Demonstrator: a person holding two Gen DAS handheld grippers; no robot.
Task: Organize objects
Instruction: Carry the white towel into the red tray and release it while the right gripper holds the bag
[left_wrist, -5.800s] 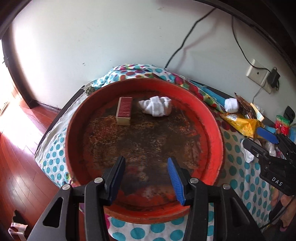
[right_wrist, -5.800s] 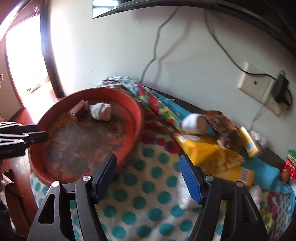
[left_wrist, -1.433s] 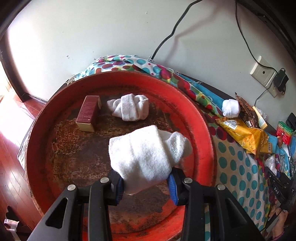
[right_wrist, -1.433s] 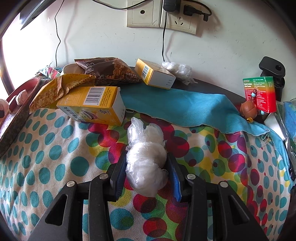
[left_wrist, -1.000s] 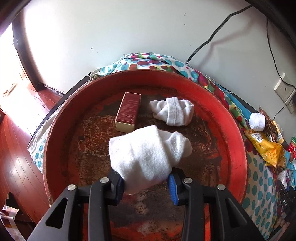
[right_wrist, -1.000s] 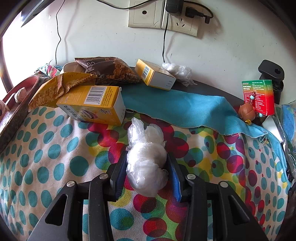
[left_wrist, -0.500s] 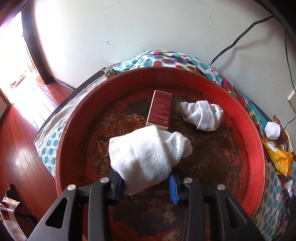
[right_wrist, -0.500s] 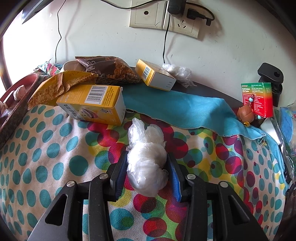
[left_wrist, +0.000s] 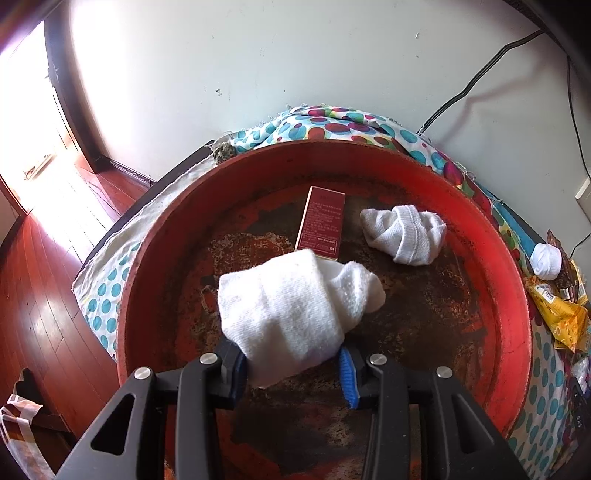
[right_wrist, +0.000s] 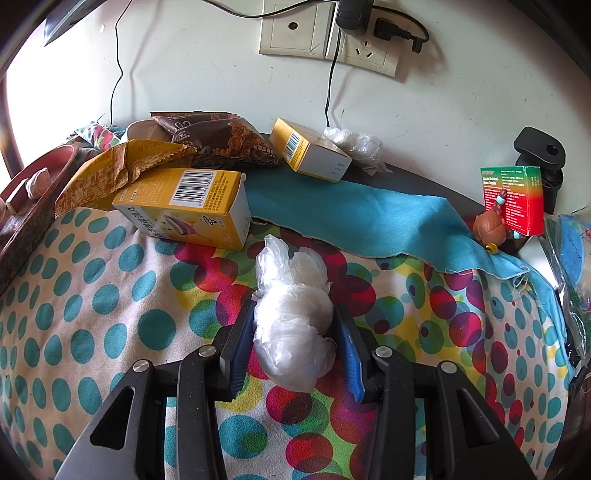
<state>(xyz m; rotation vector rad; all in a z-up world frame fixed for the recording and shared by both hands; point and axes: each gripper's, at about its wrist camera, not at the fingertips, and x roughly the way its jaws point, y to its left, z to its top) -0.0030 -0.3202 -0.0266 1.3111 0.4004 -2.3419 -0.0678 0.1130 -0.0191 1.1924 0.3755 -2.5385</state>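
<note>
Two views split the scene: the left wrist looks down into a big round red tray (left_wrist: 513, 295) with a rusty, mottled floor, the right wrist across a spotted cloth (right_wrist: 92, 295) that the other view shows only at its edges. Since a second ago the tray has slid rightward in the left view, so the dark red carton (left_wrist: 321, 221) and the bundled white sock (left_wrist: 406, 236) lying in it now sit right of centre. Over that tray the left gripper (left_wrist: 291, 365) clasps a soft rolled white sock (left_wrist: 291, 314); its jaws have just been opening a little, with the roll between them and the pads touching it. Only the right view shows the yellow barcoded box (right_wrist: 184, 206), the teal cloth (right_wrist: 369, 218) and the right gripper (right_wrist: 295, 347), which pinches a crinkled clear plastic bag (right_wrist: 291, 321) resting on the spotted cloth.
</note>
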